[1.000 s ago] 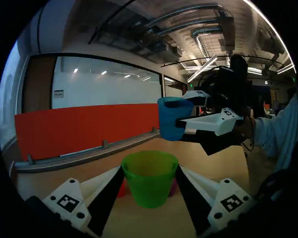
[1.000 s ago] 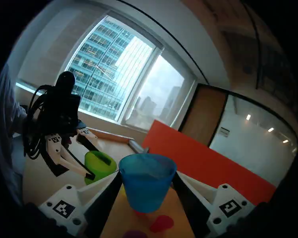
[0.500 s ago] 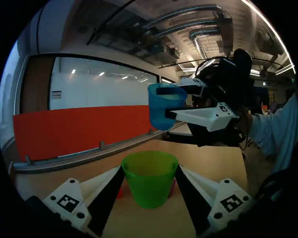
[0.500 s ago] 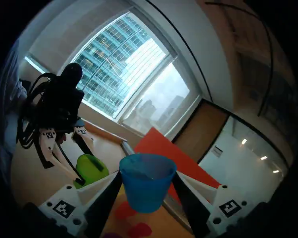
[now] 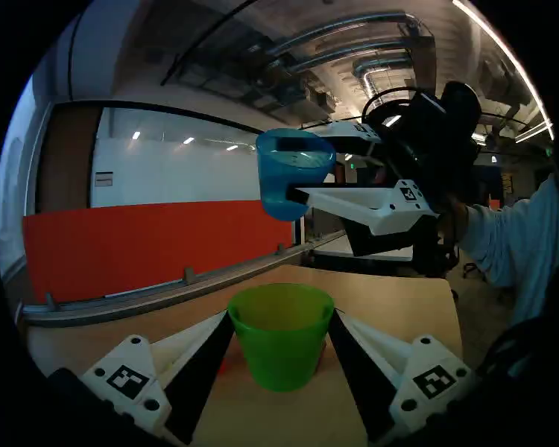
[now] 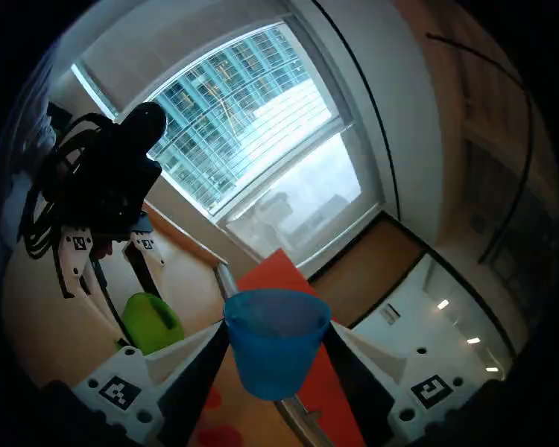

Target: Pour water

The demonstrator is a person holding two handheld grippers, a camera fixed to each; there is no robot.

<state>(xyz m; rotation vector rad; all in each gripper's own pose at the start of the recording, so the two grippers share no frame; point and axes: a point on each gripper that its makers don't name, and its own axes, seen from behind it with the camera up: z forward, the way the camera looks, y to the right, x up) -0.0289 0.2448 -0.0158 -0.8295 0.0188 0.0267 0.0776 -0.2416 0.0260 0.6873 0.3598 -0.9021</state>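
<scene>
Two firm clamps: your left gripper (image 5: 279,328) grips the green cup (image 5: 281,350) over the tabletop (image 5: 402,298); your right gripper (image 6: 276,335) grips the blue cup (image 6: 276,357) higher.

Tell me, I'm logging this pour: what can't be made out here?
- Water level in the blue cup: right gripper view, its own wall hides it.
- Inside of the green cup: left gripper view, its rim hides it.
- Person's sleeve: left gripper view, cut off by the edge.
</scene>
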